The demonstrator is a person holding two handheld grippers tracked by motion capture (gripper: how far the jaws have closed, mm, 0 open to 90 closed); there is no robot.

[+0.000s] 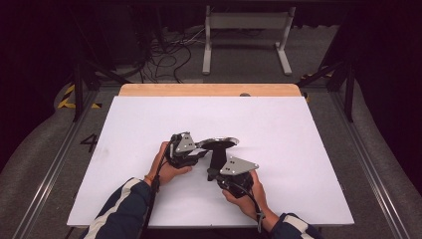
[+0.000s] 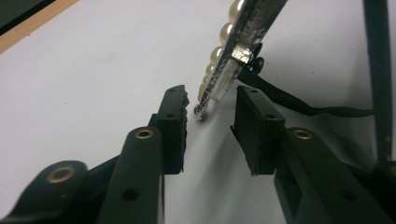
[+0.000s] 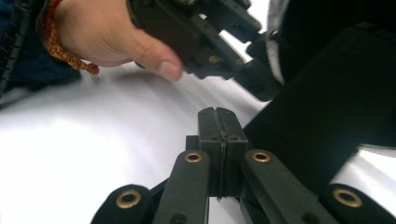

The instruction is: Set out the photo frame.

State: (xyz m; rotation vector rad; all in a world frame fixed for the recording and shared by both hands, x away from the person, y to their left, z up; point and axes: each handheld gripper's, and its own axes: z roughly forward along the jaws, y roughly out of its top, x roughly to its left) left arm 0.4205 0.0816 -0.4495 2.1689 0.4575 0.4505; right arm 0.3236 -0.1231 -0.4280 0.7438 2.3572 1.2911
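A round silvery mirror (image 1: 219,143) stands tilted on a black stand (image 1: 216,158) in the middle of the white board (image 1: 149,124). My left gripper (image 1: 201,149) is at its left side. In the left gripper view the mirror's foil-like edge (image 2: 233,56), lined with pearls (image 2: 219,51), reaches down between the jaws of that gripper (image 2: 212,95), which stand apart and do not touch it. A black cord (image 2: 289,100) trails behind it. My right gripper (image 1: 211,174) is at the stand's foot, its jaws (image 3: 217,112) shut together beside the black panel (image 3: 317,116).
The board lies on a wooden table whose far edge (image 1: 209,89) shows. Beyond it stand a grey metal frame (image 1: 246,35) and loose cables (image 1: 164,55) on the floor. In the right gripper view the person's left hand (image 3: 107,32) wears a red braided bracelet.
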